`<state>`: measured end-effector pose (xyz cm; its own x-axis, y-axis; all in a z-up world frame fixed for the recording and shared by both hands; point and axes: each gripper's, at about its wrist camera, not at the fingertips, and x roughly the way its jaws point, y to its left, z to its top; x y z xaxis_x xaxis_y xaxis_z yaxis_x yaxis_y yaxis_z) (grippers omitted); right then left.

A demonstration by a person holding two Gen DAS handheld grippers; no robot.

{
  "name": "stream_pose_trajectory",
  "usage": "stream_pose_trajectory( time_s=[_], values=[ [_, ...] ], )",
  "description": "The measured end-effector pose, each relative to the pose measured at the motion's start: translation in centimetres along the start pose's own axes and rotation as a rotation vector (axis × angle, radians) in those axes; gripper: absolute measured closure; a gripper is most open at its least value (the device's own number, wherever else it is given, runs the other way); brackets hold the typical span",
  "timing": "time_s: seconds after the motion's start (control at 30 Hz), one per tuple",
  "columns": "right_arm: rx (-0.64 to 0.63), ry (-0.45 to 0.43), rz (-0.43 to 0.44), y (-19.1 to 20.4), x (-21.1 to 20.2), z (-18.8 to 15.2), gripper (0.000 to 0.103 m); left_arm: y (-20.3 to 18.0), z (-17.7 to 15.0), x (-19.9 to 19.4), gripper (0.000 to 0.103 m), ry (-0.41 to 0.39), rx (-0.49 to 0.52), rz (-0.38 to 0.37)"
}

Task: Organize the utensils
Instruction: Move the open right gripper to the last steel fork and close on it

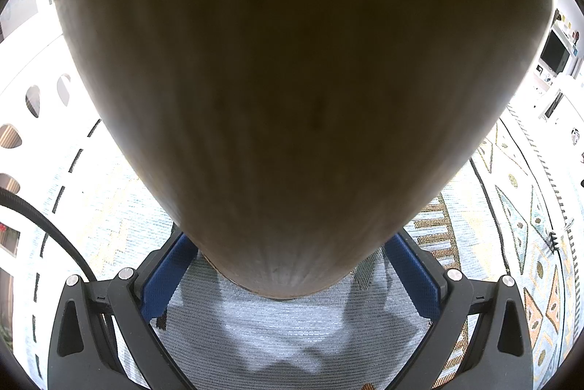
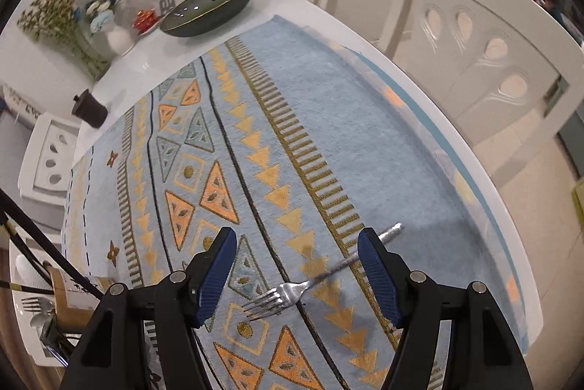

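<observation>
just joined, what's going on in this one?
Person with two handheld grippers is sorting utensils on a patterned tablecloth. The right gripper hangs over a fork lying flat on the cloth, jaws open on either side of it, not touching. The left gripper has its jaws around a large wooden piece that fills its view; whether they press on it is unclear.

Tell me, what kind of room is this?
Probably a dining room at home. A white table wears a patterned blue cloth, white dining chairs stand around it, and a fork lies on the cloth. A dark bowl and a vase of flowers sit at the far end.
</observation>
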<state>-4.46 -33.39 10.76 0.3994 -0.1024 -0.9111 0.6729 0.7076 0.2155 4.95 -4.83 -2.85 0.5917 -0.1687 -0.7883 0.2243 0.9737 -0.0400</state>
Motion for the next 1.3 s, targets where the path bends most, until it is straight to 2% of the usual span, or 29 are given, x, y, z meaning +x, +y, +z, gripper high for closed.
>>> stream_pose_trajectory(
  time_s=[0.2, 0.33, 0.47, 0.53, 0.67, 0.77, 0.83, 0.9, 1.0, 1.2, 1.3],
  values=[
    [-0.083, -0.004, 0.025, 1.6, -0.4, 0.0, 0.036, 0.0, 0.0, 0.0, 0.001, 0.0, 0.0, -0.001],
    [-0.254, 0.006, 0.067, 3.5, -1.2, 0.1, 0.036, 0.0, 0.0, 0.0, 0.001, 0.0, 0.0, 0.0],
    [-0.493, 0.07, 0.033, 5.6, -1.1, -0.1, 0.036, 0.0, 0.0, 0.0, 0.001, 0.0, 0.0, 0.0],
    [-0.572, 0.107, 0.016, 6.1, -0.6, -0.5, 0.036, 0.0, 0.0, 0.0, 0.001, 0.0, 0.0, 0.0],
    [-0.725, 0.249, -0.017, 5.8, 2.4, -2.2, 0.036, 0.0, 0.0, 0.0, 0.001, 0.0, 0.0, 0.0],
    [-0.794, 0.349, -0.053, 4.7, 4.7, -3.6, 0.037, 0.0, 0.0, 0.0, 0.001, 0.0, 0.0, 0.0],
    [-0.829, 0.392, -0.087, 3.9, 5.9, -4.3, 0.044, 0.1, 0.0, 0.0, 0.001, 0.0, 0.0, 0.0],
    [-0.847, 0.389, -0.107, 3.3, 6.5, -4.5, 0.048, 0.0, 0.0, 0.0, 0.001, 0.0, 0.0, 0.0],
    [-0.849, 0.387, -0.088, 3.2, 7.0, -4.6, 0.048, 0.1, 0.0, 0.0, 0.001, 0.0, 0.0, 0.0],
    [-1.005, 0.388, -0.155, 4.8, 9.8, -6.3, 0.049, 0.1, 0.0, 0.0, 0.001, 0.0, 0.0, 0.0],
    [-0.958, 0.406, -0.117, 4.4, 10.2, -5.6, 0.048, 0.1, 0.0, 0.0, 0.001, 0.0, 0.0, 0.0]
  ],
)
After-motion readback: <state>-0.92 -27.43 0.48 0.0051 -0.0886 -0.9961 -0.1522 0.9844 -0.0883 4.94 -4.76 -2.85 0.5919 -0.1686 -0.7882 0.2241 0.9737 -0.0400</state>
